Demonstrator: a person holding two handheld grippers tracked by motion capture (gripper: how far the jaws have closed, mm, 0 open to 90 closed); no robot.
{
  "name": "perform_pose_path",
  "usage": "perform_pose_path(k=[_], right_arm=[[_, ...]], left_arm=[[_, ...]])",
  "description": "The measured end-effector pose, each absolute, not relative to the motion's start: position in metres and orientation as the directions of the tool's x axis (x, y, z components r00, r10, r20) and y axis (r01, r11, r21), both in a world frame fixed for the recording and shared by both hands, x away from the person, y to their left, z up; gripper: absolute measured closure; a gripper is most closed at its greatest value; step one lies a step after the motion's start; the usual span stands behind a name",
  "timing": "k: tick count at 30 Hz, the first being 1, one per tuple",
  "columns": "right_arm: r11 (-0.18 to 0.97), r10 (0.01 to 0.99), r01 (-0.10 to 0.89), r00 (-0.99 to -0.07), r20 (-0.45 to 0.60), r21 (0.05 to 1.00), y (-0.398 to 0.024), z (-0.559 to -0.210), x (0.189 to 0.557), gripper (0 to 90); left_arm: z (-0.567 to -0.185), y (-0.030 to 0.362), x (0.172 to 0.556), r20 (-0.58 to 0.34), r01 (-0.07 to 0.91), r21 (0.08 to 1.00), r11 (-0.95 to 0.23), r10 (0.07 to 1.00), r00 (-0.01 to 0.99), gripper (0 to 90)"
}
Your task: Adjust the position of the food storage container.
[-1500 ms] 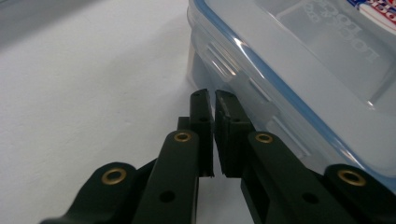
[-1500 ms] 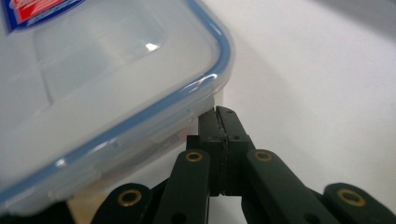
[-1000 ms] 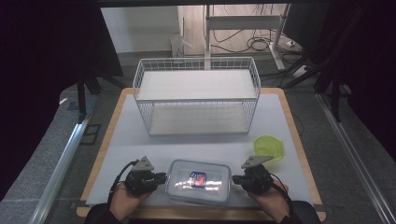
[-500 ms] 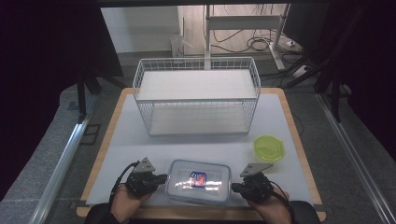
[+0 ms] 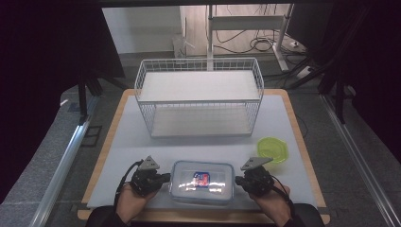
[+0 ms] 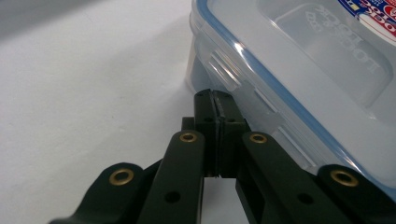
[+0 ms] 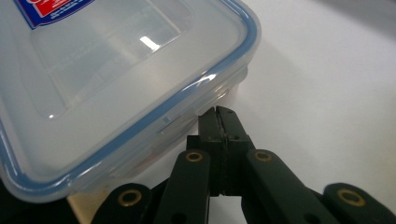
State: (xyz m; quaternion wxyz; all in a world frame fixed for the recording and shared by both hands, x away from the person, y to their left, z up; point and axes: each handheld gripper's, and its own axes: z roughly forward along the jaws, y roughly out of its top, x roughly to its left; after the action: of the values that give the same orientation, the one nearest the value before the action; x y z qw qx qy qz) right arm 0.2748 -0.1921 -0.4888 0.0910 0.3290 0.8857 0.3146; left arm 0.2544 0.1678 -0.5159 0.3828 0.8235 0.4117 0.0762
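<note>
As seen from above, container [image 5: 203, 182] lies flat, long axis left-right.

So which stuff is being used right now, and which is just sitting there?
In use:
- clear lidded box
- left gripper, shut, at its left end
- right gripper, shut, at its right end

Just sitting there:
- white wire basket
- green bowl

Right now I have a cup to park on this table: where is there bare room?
Free: the white strip between the wire basket and the lidded container, plus the mat left of the basket. Crowded: the near edge, where the left gripper and right gripper flank the container, and by the green bowl.
</note>
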Motion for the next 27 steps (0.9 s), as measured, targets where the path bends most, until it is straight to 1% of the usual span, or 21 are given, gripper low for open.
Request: perform_pose_path(k=[14, 19, 22, 24, 25, 26, 27], right_arm=[[0.571, 0.674, 0.536, -0.739, 0.018, 0.622, -0.19, -0.489, 0.303, 90.0], [0.569, 0.686, 0.538, -0.728, 0.002, 0.622, -0.188, -0.489, 0.318, 90.0], [0.561, 0.691, 0.545, -0.723, 0.01, 0.623, -0.187, -0.49, 0.321, 90.0], [0.555, 0.683, 0.539, -0.73, 0.023, 0.634, -0.19, -0.491, 0.323, 90.0], [0.555, 0.683, 0.539, -0.73, 0.023, 0.634, -0.19, -0.491, 0.323, 90.0], [0.551, 0.68, 0.538, -0.732, 0.03, 0.638, -0.191, -0.491, 0.323, 90.0], [0.551, 0.678, 0.54, -0.734, 0.035, 0.636, -0.192, -0.491, 0.322, 90.0]], left_arm=[[-0.515, 0.162, 0.277, -0.185, 0.635, 0.688, -0.351, 0.761, 0.622, 90.0], [-0.513, 0.161, 0.291, -0.168, 0.636, 0.686, -0.354, 0.773, 0.612, 90.0], [-0.514, 0.161, 0.294, -0.17, 0.635, 0.688, -0.352, 0.772, 0.612, 90.0], [-0.514, 0.165, 0.294, -0.168, 0.627, 0.692, -0.359, 0.764, 0.623, 87.5], [-0.514, 0.165, 0.294, -0.168, 0.627, 0.692, -0.359, 0.764, 0.623, 84.4], [-0.514, 0.166, 0.293, -0.156, 0.618, 0.694, -0.369, 0.761, 0.63, 84.4], [-0.514, 0.168, 0.291, -0.147, 0.608, 0.7, -0.375, 0.757, 0.636, 80.5]])
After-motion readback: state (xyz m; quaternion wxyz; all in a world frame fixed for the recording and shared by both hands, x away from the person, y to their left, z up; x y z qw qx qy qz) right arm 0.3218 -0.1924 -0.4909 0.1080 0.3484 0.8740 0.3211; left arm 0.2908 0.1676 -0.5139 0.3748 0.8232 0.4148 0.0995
